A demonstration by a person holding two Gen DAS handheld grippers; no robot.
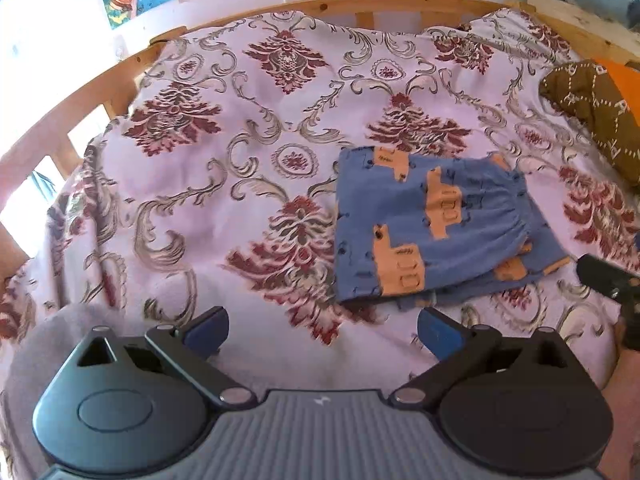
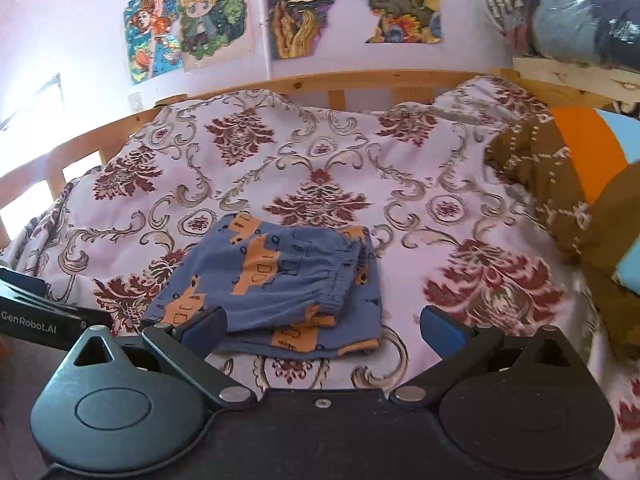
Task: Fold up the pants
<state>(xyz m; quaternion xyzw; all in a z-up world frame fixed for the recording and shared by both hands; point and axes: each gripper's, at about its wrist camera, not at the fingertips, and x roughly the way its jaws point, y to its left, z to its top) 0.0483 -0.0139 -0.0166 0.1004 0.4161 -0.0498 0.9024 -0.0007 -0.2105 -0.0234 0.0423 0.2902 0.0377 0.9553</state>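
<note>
A: Our left gripper [image 1: 322, 330] and right gripper [image 2: 322, 330] both have jaws spread, holding nothing. The pants [image 2: 276, 280] lie folded on the bed [image 2: 460, 216], just ahead of the right jaws.

B: They look light, soft, limp. We should pinch the gathered waistband edge.

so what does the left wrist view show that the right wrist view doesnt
Only the left wrist view shows the right tool from outside, at its right edge beside the pants, plus a grey cloth at lower left.

Only the right wrist view shows the left tool's labelled body at its left edge and the bagged bundle at top right.

Both show the folded blue pants lying free on the patterned bedspread, the brown pillow, wall pictures and open tools.
</note>
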